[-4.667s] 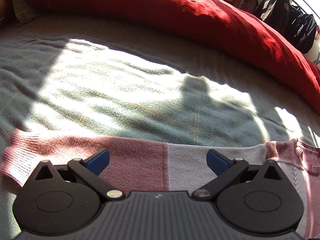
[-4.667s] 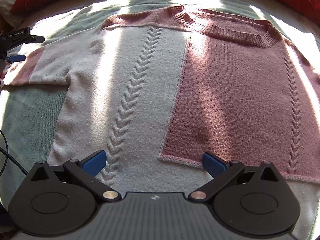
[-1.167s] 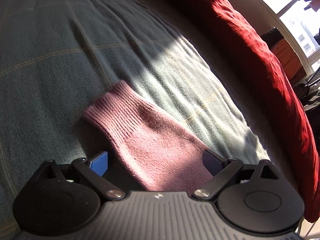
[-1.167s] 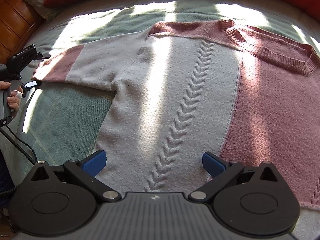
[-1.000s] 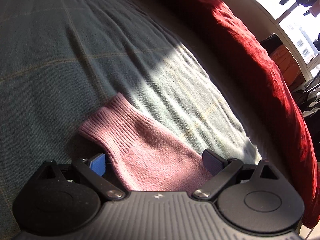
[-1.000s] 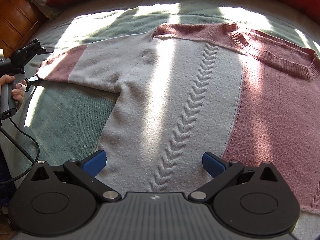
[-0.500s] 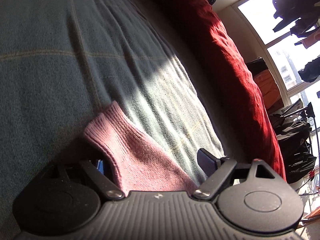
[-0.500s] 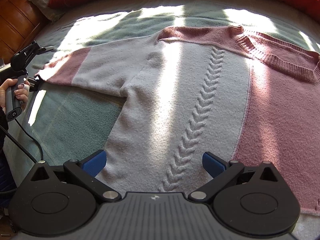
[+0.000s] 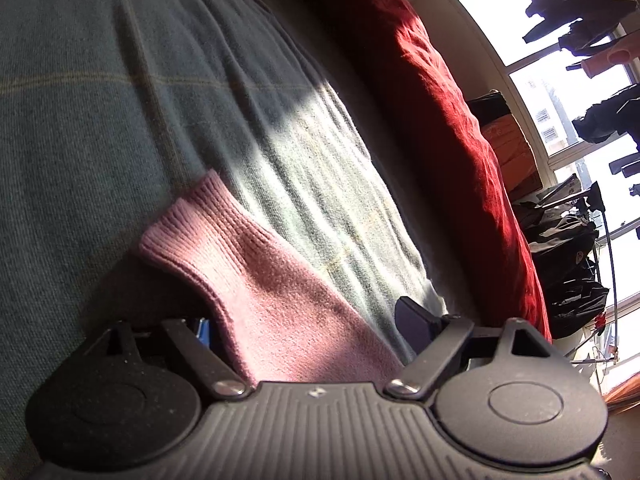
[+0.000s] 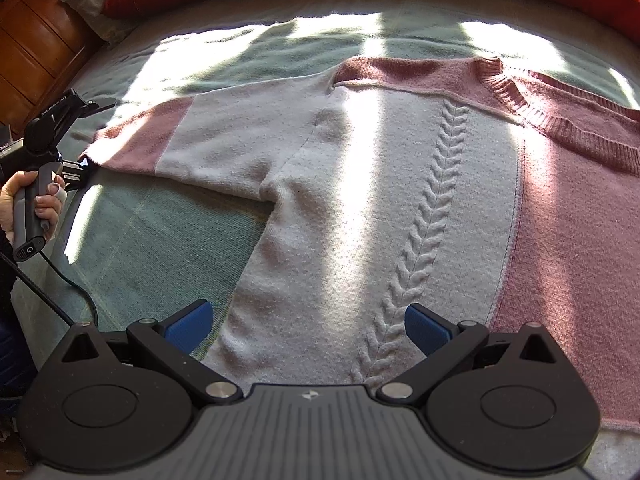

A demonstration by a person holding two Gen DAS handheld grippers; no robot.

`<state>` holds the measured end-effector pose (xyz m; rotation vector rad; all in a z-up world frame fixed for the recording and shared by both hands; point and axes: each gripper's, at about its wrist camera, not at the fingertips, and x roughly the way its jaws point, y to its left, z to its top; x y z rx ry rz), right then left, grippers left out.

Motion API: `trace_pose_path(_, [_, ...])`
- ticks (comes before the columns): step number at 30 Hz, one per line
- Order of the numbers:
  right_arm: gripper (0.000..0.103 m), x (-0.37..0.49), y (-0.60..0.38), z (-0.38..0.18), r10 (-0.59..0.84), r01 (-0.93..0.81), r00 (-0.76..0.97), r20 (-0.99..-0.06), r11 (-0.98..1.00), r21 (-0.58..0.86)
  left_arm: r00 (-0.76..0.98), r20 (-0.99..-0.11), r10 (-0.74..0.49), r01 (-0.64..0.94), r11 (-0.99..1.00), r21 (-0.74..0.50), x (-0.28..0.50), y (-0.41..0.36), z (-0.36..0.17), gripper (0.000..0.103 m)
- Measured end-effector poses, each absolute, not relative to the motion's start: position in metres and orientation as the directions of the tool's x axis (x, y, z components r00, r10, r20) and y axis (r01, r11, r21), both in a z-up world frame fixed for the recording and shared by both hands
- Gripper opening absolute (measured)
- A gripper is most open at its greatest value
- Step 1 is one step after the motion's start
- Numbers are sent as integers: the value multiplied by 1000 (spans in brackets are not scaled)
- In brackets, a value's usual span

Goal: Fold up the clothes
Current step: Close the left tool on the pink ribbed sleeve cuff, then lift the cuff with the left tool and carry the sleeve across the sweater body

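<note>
I have the pink-and-cream cable-knit sweater [image 10: 360, 208] spread flat on the green woven bedspread [image 10: 160, 248]. My left gripper [image 9: 308, 320] straddles its pink ribbed cuff [image 9: 224, 232], jaws opening and not yet pinching it. My right gripper [image 10: 308, 326] hovers released over the hem. I judge the knit soft, light and stretchy; I would pinch the cuff's doubled ribbing.

Each hand-held gripper has a black ribbed plastic body with two round discs, silver pivot screws and black link arms ending in blue pads: the right gripper [image 10: 308, 326] and the left gripper [image 9: 308, 326]. The hand [image 10: 24, 200] wraps a grey handle trailing a black cable [image 10: 60, 300], below a dark sleeve.
</note>
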<state>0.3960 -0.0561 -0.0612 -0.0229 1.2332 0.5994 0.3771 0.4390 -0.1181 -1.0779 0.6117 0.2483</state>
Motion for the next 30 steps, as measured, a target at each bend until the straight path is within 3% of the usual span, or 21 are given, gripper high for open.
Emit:
trace_pose_path(4, [103, 395, -53, -61, 417, -451, 199, -887, 843, 295, 814, -567, -125, -461, 455, -762, 385, 440, -118, 102])
trace_pose_path(12, [103, 392, -56, -62, 411, -450, 197, -890, 844, 290, 789, -606, -104, -489, 492, -720, 387, 432, -111, 99])
trace_pose_path(15, [103, 392, -61, -62, 407, -439, 203, -891, 851, 289, 789, -605, -102, -499, 467, -730, 379, 434, -109, 86])
trace_pose_path(17, [103, 392, -64, -62, 404, -430, 207, -891, 856, 288, 785, -611, -100, -512, 449, -732, 371, 436, -113, 58])
trace_pose_path(18, [103, 392, -64, -62, 402, -427, 208, -891, 857, 287, 783, -616, -89, -525, 436, -731, 367, 438, -117, 50])
trace_pose_path(20, [103, 393, -65, -63, 400, -422, 211, -892, 860, 286, 777, -625, -71, -554, 393, -734, 360, 444, -126, 17])
trace_pose_path(22, [103, 393, -65, -63, 400, -422, 210, -892, 860, 286, 778, -625, -64, -572, 341, -746, 356, 451, -136, 4])
trace_pose_path(30, [103, 391, -55, -63, 406, -445, 201, -892, 849, 286, 775, -630, -59, -576, 346, -741, 355, 449, -133, 4])
